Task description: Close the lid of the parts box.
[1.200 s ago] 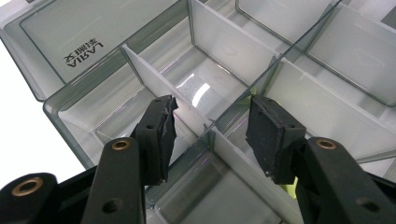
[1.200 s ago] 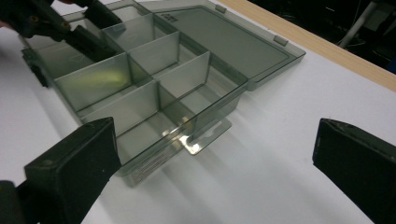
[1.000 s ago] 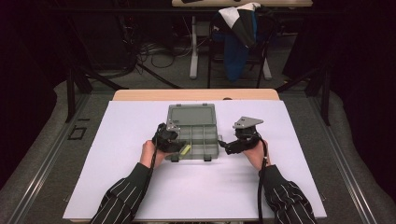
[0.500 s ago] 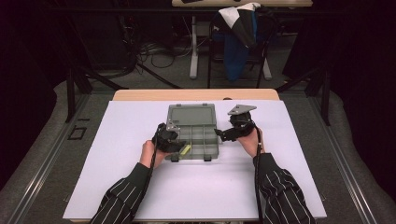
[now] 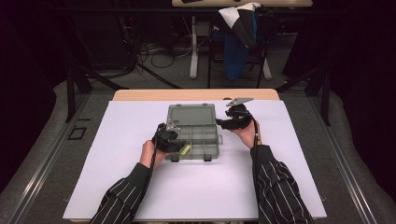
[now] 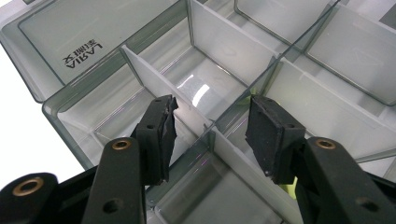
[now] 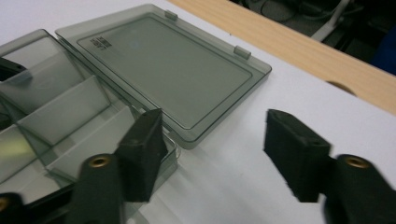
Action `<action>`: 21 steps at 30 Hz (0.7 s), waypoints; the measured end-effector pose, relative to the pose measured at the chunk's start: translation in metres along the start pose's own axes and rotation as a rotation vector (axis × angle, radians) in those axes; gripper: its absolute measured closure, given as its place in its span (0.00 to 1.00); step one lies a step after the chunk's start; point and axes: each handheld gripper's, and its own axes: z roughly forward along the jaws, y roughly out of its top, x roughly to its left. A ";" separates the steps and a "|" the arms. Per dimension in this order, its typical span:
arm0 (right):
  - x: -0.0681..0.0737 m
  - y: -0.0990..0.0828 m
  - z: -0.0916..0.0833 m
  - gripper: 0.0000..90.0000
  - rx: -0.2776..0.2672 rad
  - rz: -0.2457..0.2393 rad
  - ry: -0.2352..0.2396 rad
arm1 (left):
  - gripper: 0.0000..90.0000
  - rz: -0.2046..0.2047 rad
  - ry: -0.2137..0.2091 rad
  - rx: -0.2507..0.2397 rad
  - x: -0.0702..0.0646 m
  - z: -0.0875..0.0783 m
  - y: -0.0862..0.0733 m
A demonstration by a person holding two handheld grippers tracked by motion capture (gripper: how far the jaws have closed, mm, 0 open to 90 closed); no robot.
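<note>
A smoky-grey clear compartment box [image 5: 203,135] lies open on the white table top, its lid [image 5: 192,114] folded flat behind it. My left gripper [image 5: 180,141] reaches over the box's front left corner. In the left gripper view its jaws [image 6: 210,133] stand apart astride a divider [image 6: 154,84], and the pads touch nothing. A small yellow-green piece [image 5: 185,150] lies in a front compartment. My right gripper [image 5: 220,125] is at the box's far right corner. Its jaws [image 7: 215,149] have just been closing. One hangs over the box corner [image 7: 60,112] and the other over bare table beside the lid [image 7: 168,65], gripping nothing.
The white table top [image 5: 140,186] stretches wide on both sides and in front of the box. A wooden strip [image 5: 196,94] runs along its far edge. Beyond the table stands a chair draped with blue and white cloth [image 5: 238,37], with cables on the floor.
My right gripper has moved away from me and slightly left, from beside the box's right side to its far right corner, and its jaws have narrowed. The left gripper has stayed put.
</note>
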 end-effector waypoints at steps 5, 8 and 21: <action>-0.006 0.002 0.010 0.80 0.039 0.005 0.005 | 0.57 0.001 -0.001 0.000 0.000 0.000 0.000; -0.008 0.002 0.016 0.93 0.062 0.002 0.010 | 0.57 0.002 -0.001 0.000 0.000 0.000 0.000; -0.009 -0.004 0.045 1.00 0.203 -0.027 0.018 | 0.58 0.002 -0.004 -0.003 0.001 0.000 0.000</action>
